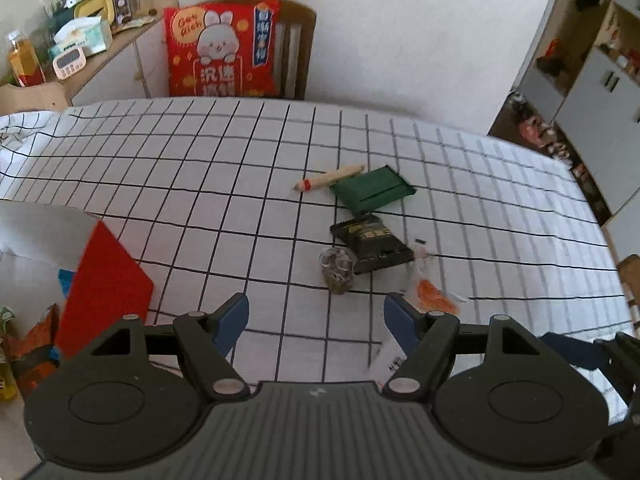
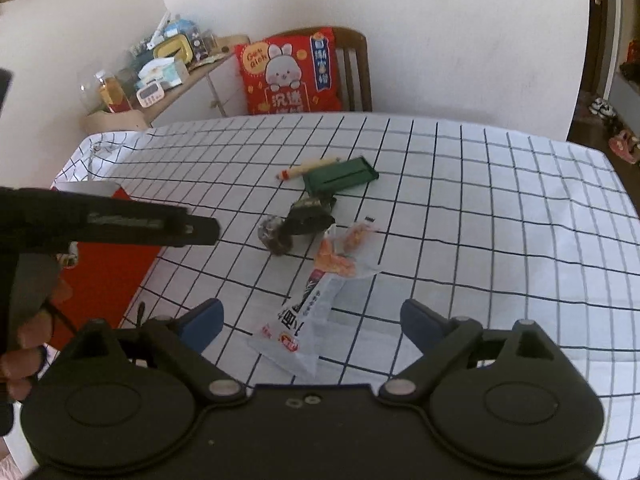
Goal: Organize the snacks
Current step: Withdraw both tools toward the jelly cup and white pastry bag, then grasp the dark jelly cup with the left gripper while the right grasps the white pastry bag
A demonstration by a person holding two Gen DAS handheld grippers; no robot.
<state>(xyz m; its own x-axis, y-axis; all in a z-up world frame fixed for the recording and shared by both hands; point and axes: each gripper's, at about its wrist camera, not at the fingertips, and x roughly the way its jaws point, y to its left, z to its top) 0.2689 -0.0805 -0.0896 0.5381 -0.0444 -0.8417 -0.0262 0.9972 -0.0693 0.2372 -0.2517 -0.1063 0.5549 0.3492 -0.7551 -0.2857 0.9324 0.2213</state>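
Left wrist view: a table covered by a white cloth with a black grid [image 1: 200, 184] is seen from above, and at its left edge a red flat box [image 1: 106, 284] is partly visible. A red cushion printed with a white rabbit [image 1: 222, 48] is propped on a brown wooden chair [image 1: 298, 44] at the far side. The snacks are gathered near the middle of the cloth: a dark green rectangular packet [image 1: 372, 190] lies farthest, with a tan sausage-shaped stick with a red band [image 1: 330, 178] touching its left corner; a black foil packet with gold print [image 1: 370, 244] lies just in front of it, and a small clear-wrapped dark lump [image 1: 338, 268] rests against that packet's left side. A clear wrapper holding orange pieces [image 1: 434, 294] lies nearest, beside the right blue pad. The left gripper [image 1: 316, 314] is held with its blue pads spread wide, nothing between them. In the right wrist view, the right gripper [image 2: 310, 318] is likewise spread, and a white printed sachet [image 2: 304, 320] lies on the cloth between its pads without being touched by them.
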